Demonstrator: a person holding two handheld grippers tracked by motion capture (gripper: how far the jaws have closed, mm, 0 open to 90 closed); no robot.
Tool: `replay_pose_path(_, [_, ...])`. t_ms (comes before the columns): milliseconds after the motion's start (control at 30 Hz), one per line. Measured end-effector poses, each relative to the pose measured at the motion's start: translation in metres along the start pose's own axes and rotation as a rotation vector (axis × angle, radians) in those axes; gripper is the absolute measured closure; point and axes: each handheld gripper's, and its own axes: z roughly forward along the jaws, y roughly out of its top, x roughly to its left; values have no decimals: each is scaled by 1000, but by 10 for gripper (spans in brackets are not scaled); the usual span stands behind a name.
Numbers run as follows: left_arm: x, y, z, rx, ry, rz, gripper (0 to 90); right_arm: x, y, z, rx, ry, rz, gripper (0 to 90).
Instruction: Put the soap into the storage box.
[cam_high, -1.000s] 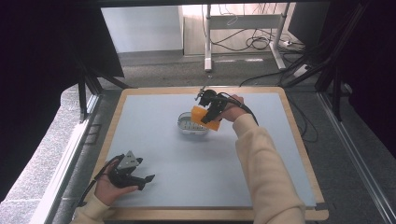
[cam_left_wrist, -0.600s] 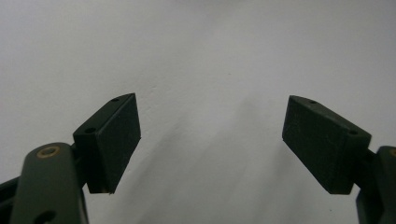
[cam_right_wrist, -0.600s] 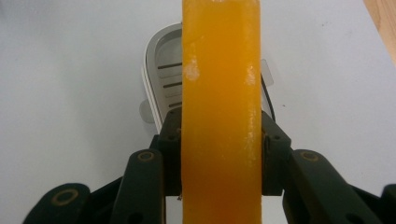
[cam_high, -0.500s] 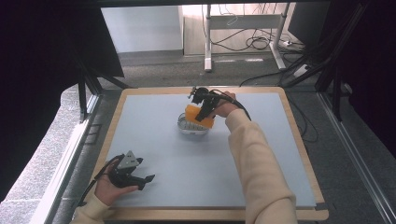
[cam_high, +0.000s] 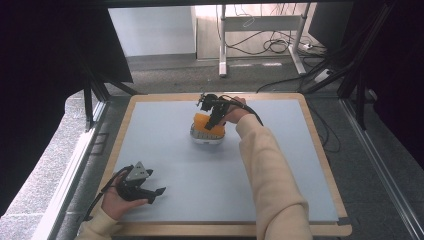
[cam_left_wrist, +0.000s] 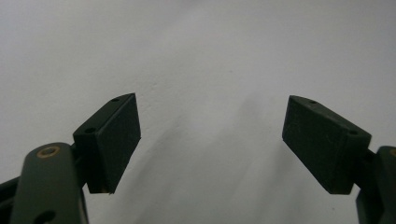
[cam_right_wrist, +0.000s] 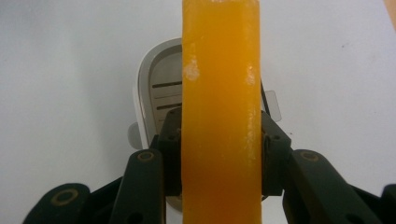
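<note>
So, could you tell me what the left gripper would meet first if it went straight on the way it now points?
The left gripper has its fingers open with nothing between them. Ahead lies bare grey table surface, so it would most likely meet the table first, though how far off is unclear.

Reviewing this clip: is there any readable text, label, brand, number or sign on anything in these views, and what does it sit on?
None can be read.
The orange block held in the right gripper is plain, apart from pale scuffs.
The white tray with slots beneath it bears dark slot lines, no letters.
The left gripper, jaws apart, and the grey table mat carry no markings.
</note>
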Motion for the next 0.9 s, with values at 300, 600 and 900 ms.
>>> replay_pose_path(300, [0,0,1,1,0,-3,194,-4,-1,5,-12,18,-26,616])
replay_pose_path(600, [0,0,0,0,0,-4,194,-3,4,15,17,27,-55,614])
replay_pose_path(900, [1,0,0,-1,2,0,194,-2,3,9,-34,-10,-23,496])
